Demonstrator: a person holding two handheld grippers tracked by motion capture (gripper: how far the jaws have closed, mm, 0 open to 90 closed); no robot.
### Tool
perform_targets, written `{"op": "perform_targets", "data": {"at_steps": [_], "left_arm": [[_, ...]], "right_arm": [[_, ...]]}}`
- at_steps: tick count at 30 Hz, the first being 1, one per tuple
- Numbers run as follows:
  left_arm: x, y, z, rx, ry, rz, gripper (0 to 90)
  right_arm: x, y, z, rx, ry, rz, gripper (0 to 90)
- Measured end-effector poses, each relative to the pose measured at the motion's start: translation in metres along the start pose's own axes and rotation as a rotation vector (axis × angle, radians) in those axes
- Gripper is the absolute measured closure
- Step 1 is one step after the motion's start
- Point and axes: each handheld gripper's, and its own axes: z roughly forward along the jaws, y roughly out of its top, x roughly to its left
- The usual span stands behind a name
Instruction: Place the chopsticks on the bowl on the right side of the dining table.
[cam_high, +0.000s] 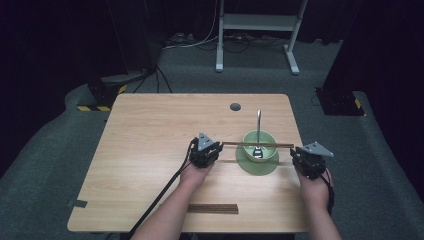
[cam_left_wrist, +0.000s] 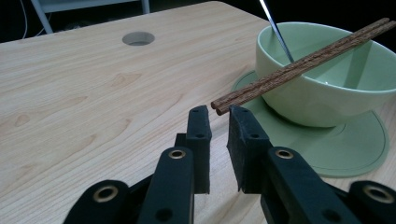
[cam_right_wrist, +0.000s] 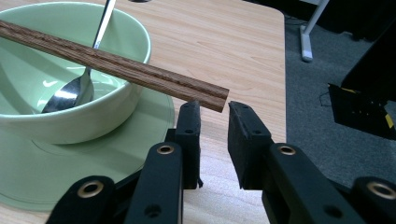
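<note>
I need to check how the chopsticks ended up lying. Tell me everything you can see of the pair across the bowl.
The chopsticks are a pair of dark brown, wood-grained sticks with squared ends, lying side by side and level across the rim of the pale green bowl, both ends jutting past it. A metal spoon stands in the bowl behind them. One end sits just ahead of the left gripper, the other just ahead of the right gripper; neither's fingers press on them.

A pale wooden table (cam_high: 150, 150) stands on grey carpet (cam_high: 45, 165); a round cable hole (cam_high: 235, 106) is cut near its far edge; behind it, the white frame (cam_high: 257, 30) of another desk rests on two feet, with cables (cam_high: 200, 42) trailing on the floor beside it; black curtains (cam_high: 45, 45) close the room off (left, right and behind); yellow-and-black tape (cam_high: 92, 107) marks a dark base at the left; light falls mainly on the table.
</note>
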Motion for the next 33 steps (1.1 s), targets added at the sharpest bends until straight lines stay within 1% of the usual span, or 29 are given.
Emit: {"op": "perform_targets", "data": {"at_steps": [5,9,10,13,17,33], "left_arm": [[0.001,-0.0005,0.0013,0.007,0.009,-0.002,80.4],[0.0003,-0.0009,0.0017,0.011,0.007,-0.004,81.3],[0.0003,-0.001,0.0018,0.011,0.007,0.001,81.3],[0.0005,-0.0012,0.0022,0.013,0.009,-0.005,81.9],[-0.0008,-0.001,0.0015,0.008,0.003,0.0,81.7],[-0.0004,-0.0007,0.0022,0.009,0.01,-0.002,81.9]], "right_arm": [[0.0006,0.0005,0.0016,0.003,-0.006,-0.001,76.2],[0.0008,0.0008,0.0022,0.005,-0.016,-0.003,76.6],[0.0008,0.0008,0.0022,0.006,-0.017,0.0,76.8],[-0.0001,0.0012,0.0025,0.006,-0.019,-0.004,76.8],[-0.0009,0.0015,0.0027,0.006,-0.023,-0.005,76.9],[-0.0021,-0.0001,0.0063,0.016,-0.03,0.0,77.0]]}}
